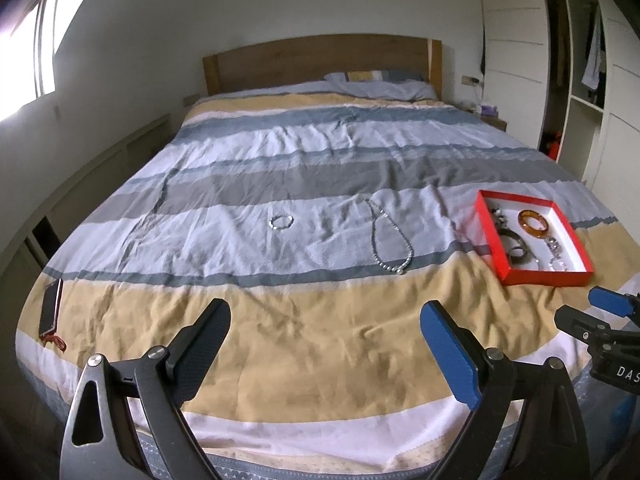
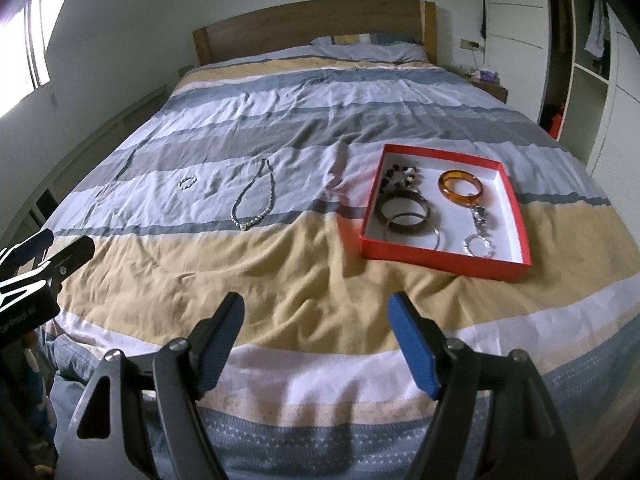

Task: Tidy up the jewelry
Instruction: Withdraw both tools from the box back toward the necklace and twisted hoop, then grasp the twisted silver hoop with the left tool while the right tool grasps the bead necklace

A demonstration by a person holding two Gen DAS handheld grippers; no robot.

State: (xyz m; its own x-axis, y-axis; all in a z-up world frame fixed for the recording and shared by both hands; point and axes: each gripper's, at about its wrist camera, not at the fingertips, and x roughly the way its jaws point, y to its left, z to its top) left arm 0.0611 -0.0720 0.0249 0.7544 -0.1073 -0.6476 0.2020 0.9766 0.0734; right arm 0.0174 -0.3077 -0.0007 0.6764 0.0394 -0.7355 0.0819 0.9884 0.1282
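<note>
A red box (image 2: 436,259) with a white inside lies on the striped bedspread at the right; it also shows in the left wrist view (image 1: 546,279). It holds an amber bangle (image 2: 460,187), dark bangles (image 2: 404,210), a black-and-white bead piece (image 2: 400,174) and silver chain pieces (image 2: 480,236). A pearl necklace (image 1: 386,240) and a small bead bracelet (image 1: 281,222) lie loose on the bed; they also show in the right wrist view, the necklace (image 2: 256,200) and the bracelet (image 2: 187,183). My left gripper (image 1: 324,320) is open and empty over the bed's near end. My right gripper (image 2: 316,310) is open and empty, short of the box.
A dark phone-like case (image 1: 51,310) with a red cord lies at the bed's left edge. A wooden headboard (image 1: 320,60) and pillow stand at the far end. A wardrobe with shelves (image 1: 580,80) is at the right. A window (image 1: 24,60) is at the left.
</note>
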